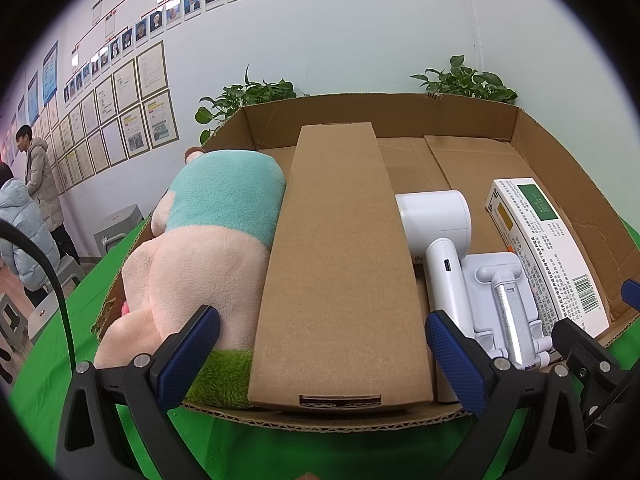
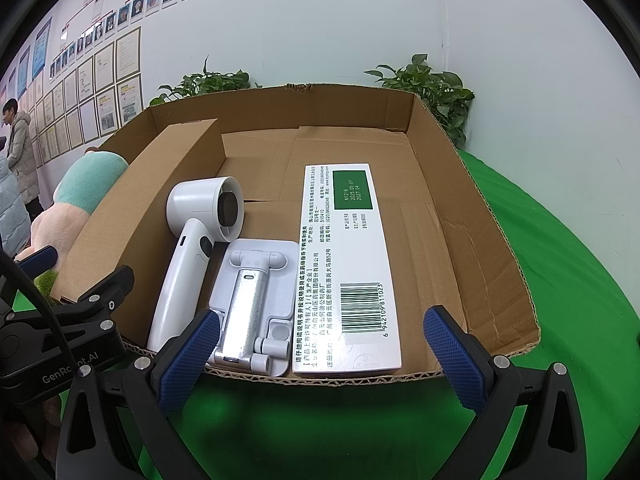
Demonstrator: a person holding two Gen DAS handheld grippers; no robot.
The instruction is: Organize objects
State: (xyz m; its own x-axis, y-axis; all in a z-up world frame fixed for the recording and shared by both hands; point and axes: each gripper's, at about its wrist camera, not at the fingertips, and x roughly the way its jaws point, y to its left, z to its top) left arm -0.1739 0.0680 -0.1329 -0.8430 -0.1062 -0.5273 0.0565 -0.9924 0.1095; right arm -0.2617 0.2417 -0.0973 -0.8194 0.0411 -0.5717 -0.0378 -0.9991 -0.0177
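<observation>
Both tools wide, empty: left tool [image 1: 322, 354], right tool [image 2: 320, 346]. Cardboard tray [image 2: 472, 216] on green desk [image 2: 560, 280] holds plush toy [image 1: 208, 240], long carton [image 1: 340, 260], hair dryer [image 2: 196, 240], phone stand [image 2: 252, 300], medicine box [image 2: 348, 264] side by side.

Bare tray floor [image 2: 344, 152] behind medicine box [image 2: 345, 264] — far right corner free.

Both wrist views close, facing cardboard tray [image 1: 560, 168] [image 2: 460, 184] from near edge.
</observation>
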